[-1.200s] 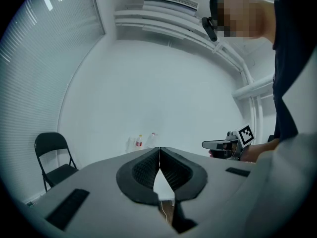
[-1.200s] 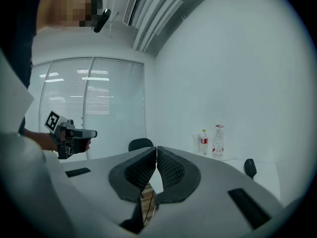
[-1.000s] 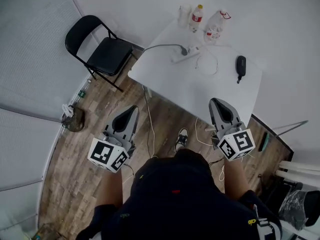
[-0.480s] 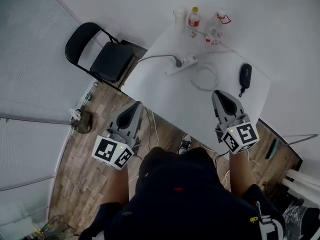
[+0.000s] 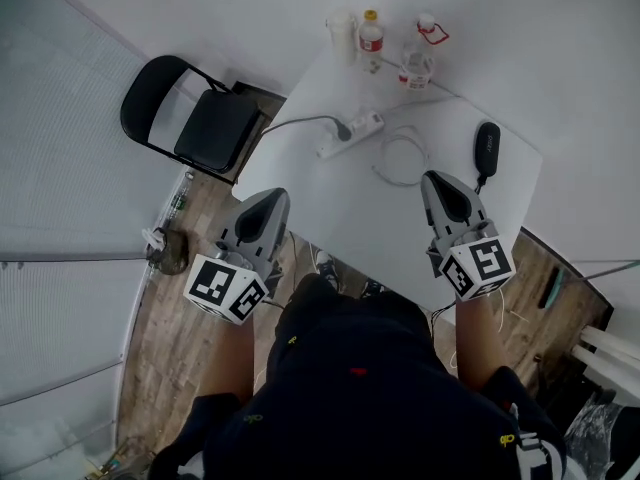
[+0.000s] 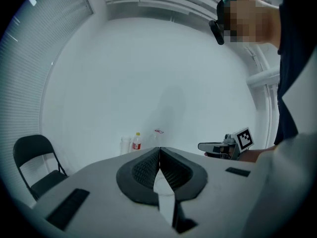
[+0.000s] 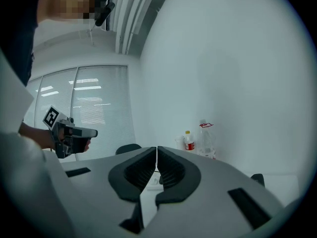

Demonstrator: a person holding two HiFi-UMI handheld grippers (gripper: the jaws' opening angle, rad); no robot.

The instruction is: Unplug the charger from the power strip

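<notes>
From where I sat at the feed, the white table [image 5: 330,203] took up the middle of the head view, set on a wooden floor [image 5: 190,238] against a pale wall, with a black folding chair [image 5: 205,118] just off its left corner. I had the left gripper [image 5: 272,196] hanging over the table's near left edge and the right gripper [image 5: 433,177] above the near right part of the top. Each one's own view showed its jaws pressed together with nothing between them. At the far corner stood two bottles [image 5: 371,36] and a pale cup [image 5: 341,23]. The power strip [image 5: 355,133] lay slantwise on the tabletop in front of them, well apart from both grippers. A black oblong object [image 5: 486,140] lay to its right, and a loop of white cable [image 5: 400,163] just beside it. The charger [image 5: 343,130] showed as a dark plug seated in the strip, its grey lead running off the left edge.
</notes>
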